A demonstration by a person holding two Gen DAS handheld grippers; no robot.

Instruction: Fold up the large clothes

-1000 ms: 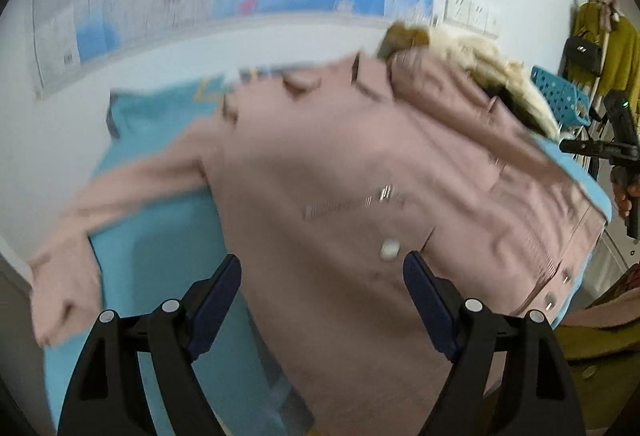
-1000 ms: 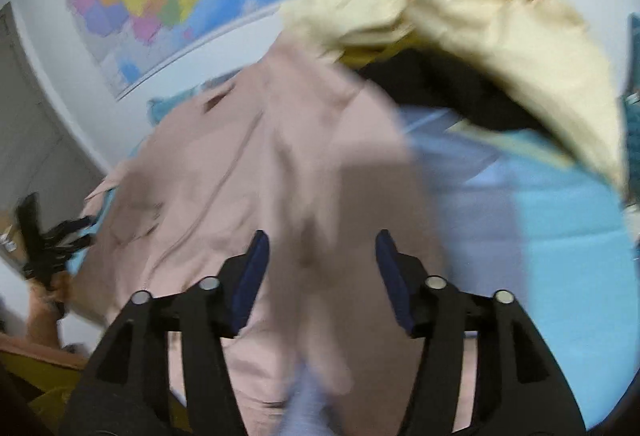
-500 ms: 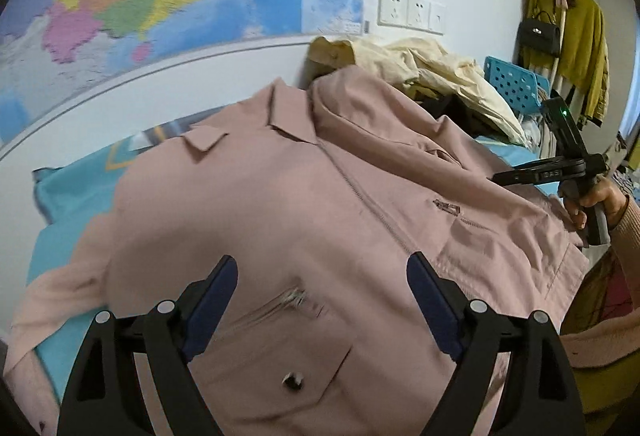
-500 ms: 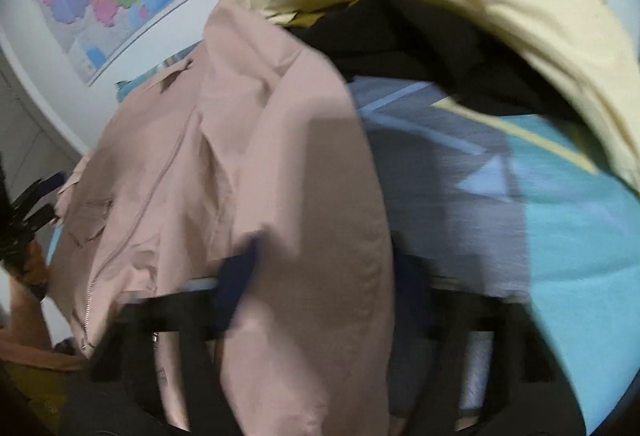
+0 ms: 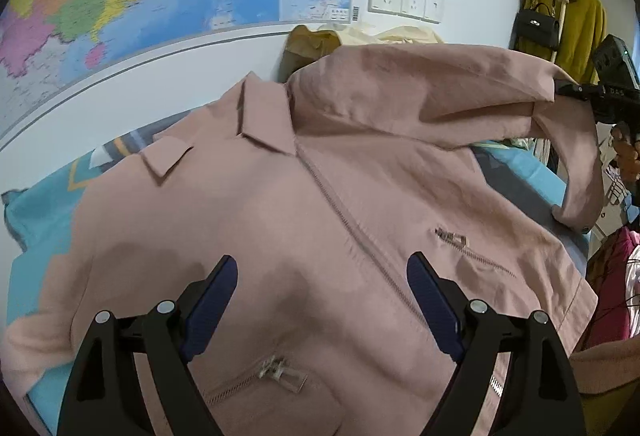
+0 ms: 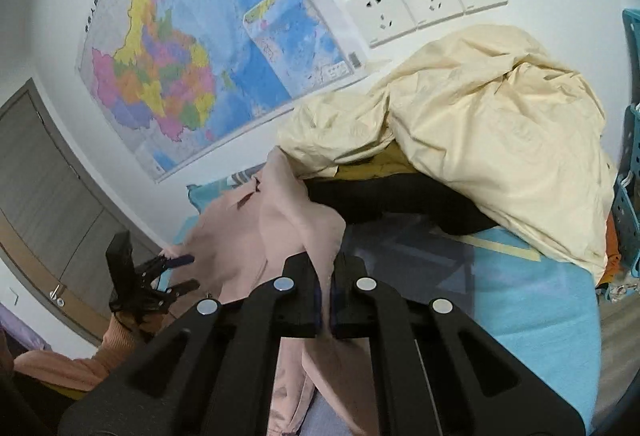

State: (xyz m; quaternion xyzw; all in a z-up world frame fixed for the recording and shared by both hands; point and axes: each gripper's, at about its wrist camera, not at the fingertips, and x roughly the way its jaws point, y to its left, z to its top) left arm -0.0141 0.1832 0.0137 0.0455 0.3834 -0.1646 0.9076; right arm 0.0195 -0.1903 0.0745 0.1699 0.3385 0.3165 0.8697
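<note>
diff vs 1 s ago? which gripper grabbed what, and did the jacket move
The right gripper, open a second ago, has shut on the pink jacket's right sleeve and lifted it off the bed, arcing it above the jacket front. The left gripper stays open, holding nothing, above the chest. The jacket body still lies front-up on the blue sheet; the cream pile is unmoved.

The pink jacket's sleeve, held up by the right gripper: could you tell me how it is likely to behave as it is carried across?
The sleeve probably stays floppy: it droops past the right gripper, cuff hanging down. The pink jacket looks medium-weight, holding soft folds rather than fine creases. Its body likely drags little, lying flat on the blue sheet under the open left gripper.
</note>
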